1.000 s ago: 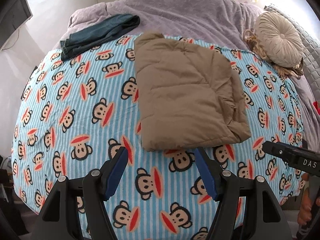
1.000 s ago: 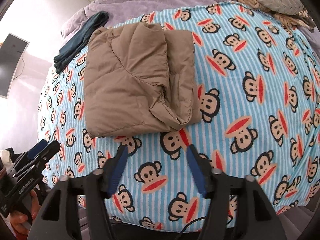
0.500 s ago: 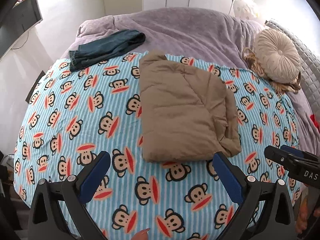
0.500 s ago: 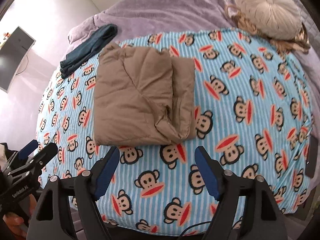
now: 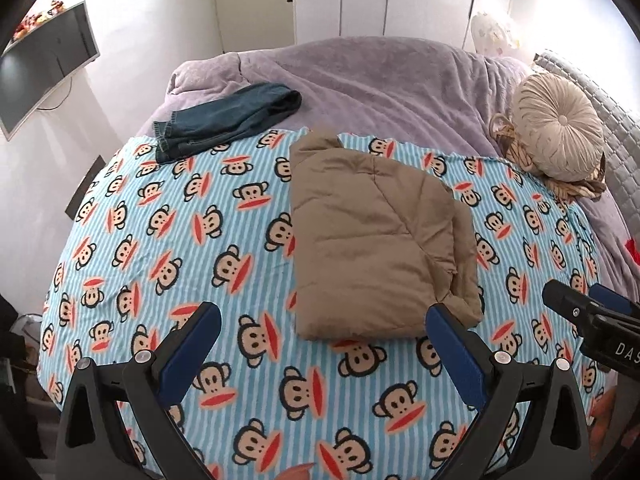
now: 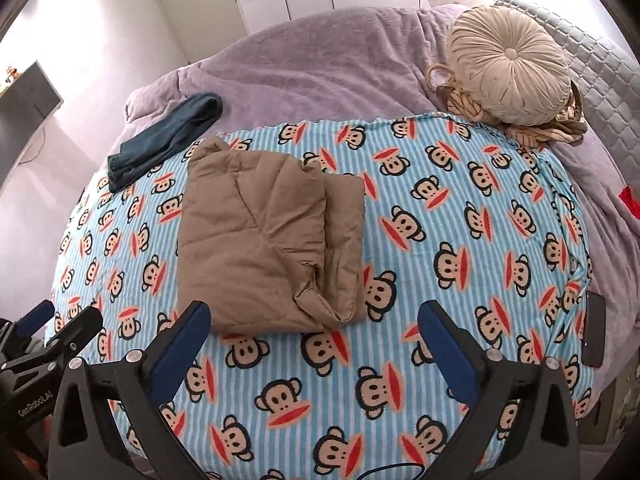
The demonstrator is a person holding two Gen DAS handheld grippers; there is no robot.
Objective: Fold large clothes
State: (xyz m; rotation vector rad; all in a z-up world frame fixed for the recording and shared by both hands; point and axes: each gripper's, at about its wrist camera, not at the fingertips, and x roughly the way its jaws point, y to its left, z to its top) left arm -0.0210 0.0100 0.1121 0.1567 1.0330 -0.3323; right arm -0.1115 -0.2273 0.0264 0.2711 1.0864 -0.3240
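Note:
A tan quilted garment (image 5: 376, 240) lies folded into a rectangle on the blue monkey-print sheet (image 5: 160, 240); it also shows in the right wrist view (image 6: 268, 244). My left gripper (image 5: 322, 332) is open and empty, held above the near edge of the bed, just short of the garment. My right gripper (image 6: 314, 330) is open and empty, also at the near edge below the garment. The right gripper shows at the right edge of the left wrist view (image 5: 588, 316); the left gripper shows at the left edge of the right wrist view (image 6: 48, 336).
Folded dark jeans (image 5: 224, 120) lie at the far left on a purple blanket (image 5: 380, 80). A round beige cushion (image 5: 556, 136) sits on a woven basket at the far right. A dark phone (image 6: 594, 328) lies at the right bed edge. A wall screen (image 5: 44, 68) hangs left.
Both grippers have opened wide and pulled back and up from the folded garment. The garment lies where it was.

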